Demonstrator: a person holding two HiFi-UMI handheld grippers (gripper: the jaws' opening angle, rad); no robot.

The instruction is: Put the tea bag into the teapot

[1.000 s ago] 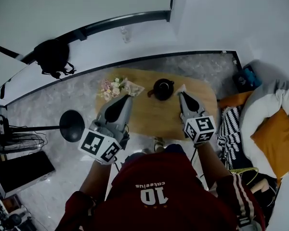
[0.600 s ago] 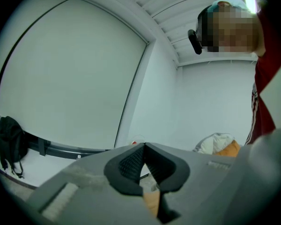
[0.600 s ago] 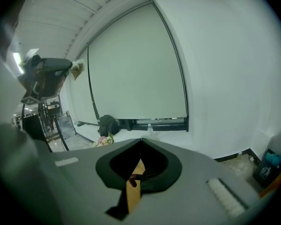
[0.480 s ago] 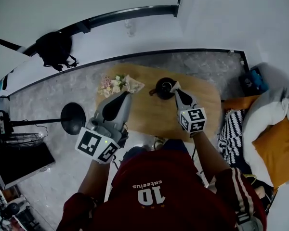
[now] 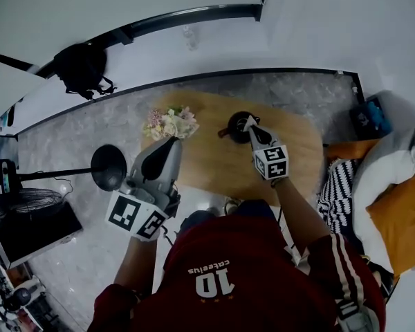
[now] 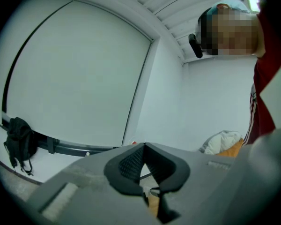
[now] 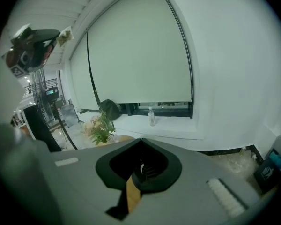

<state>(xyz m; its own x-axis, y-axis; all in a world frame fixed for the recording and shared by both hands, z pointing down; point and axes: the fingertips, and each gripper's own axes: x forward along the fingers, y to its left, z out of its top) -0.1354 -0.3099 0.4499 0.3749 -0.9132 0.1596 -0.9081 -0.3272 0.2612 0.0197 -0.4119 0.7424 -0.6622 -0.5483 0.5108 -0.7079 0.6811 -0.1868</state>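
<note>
A black teapot (image 5: 234, 127) stands at the far middle of the oval wooden table (image 5: 297, 151). My right gripper (image 5: 248, 121) hovers right over the teapot's near right side, jaws shut, and a small pale piece at its tip looks like the tea bag (image 5: 247, 118). The right gripper view shows the right gripper (image 7: 140, 140) with its tips meeting and dark pot and table wood under the pads. Off the table's left front edge, my left gripper (image 5: 171, 142) is held shut and holds nothing; the left gripper view has the left gripper (image 6: 144, 145) pointing up at the wall.
A bunch of flowers (image 5: 170, 122) lies at the table's far left, close to the left gripper's tip. A black lamp stand (image 5: 109, 167) is on the floor to the left. Cushions (image 5: 400, 220) and a striped cloth (image 5: 335, 189) lie to the right.
My right gripper has swung left from the table's right side to over the teapot. The left gripper has hardly moved.
</note>
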